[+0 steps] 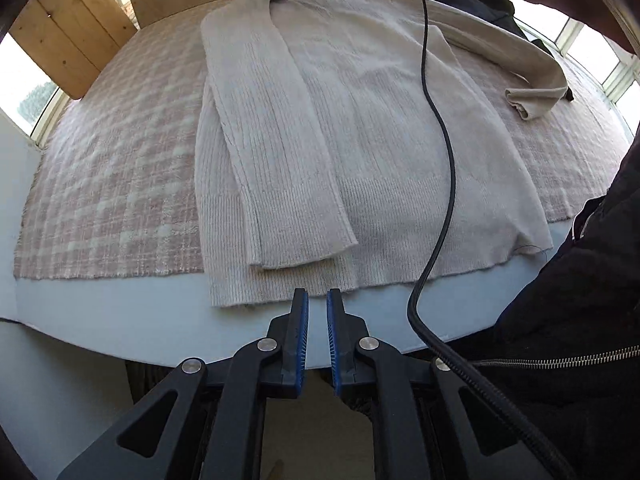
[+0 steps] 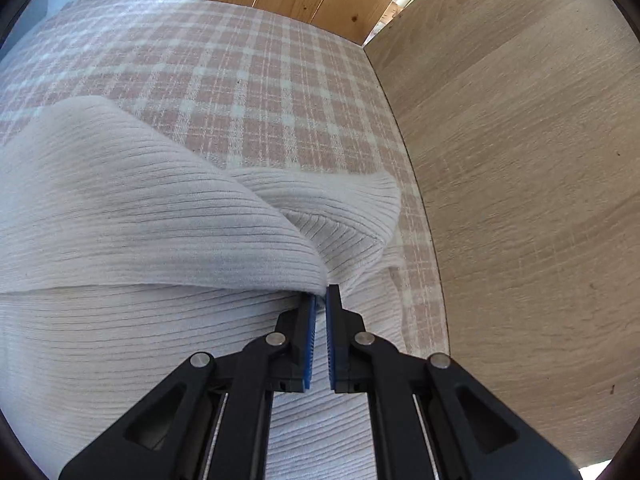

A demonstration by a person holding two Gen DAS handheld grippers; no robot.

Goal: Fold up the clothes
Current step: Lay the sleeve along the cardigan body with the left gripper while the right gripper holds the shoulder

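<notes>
A: What is lying under everything here?

B: A pale table (image 1: pixel 120 320) is carrying a checked blanket (image 1: pixel 112 168) in pink and white, and this blanket is covering most of the top. Wooden boards (image 2: pixel 520 160) are standing along the far side of it.

A: And the clothing?

B: A cream ribbed sweater (image 1: pixel 380 140) is lying flat on the blanket, with its hem hanging a little over the blanket edge onto the bare table. One sleeve (image 1: pixel 272 152) is lying folded over the body, running down toward the hem. The other sleeve (image 1: pixel 520 68) is stretching out to the side — its cuff is resting on the blanket.

A: What is the right gripper doing?

B: The right gripper (image 2: pixel 321 300) is sitting at the far shoulder of the sweater. Its jaws are almost together and they are pinching a fold of the knit there.

A: And the left one?

B: The left gripper (image 1: pixel 317 300) is hovering just before the hem, over the bare table edge. A narrow gap is showing between its blue pads (image 1: pixel 303 340) and nothing is sitting in it — it is holding nothing.

A: Anything smaller?

B: A black cable (image 1: pixel 440 152) is hanging across the sweater, beside a dark jacket sleeve (image 1: pixel 568 312).
</notes>
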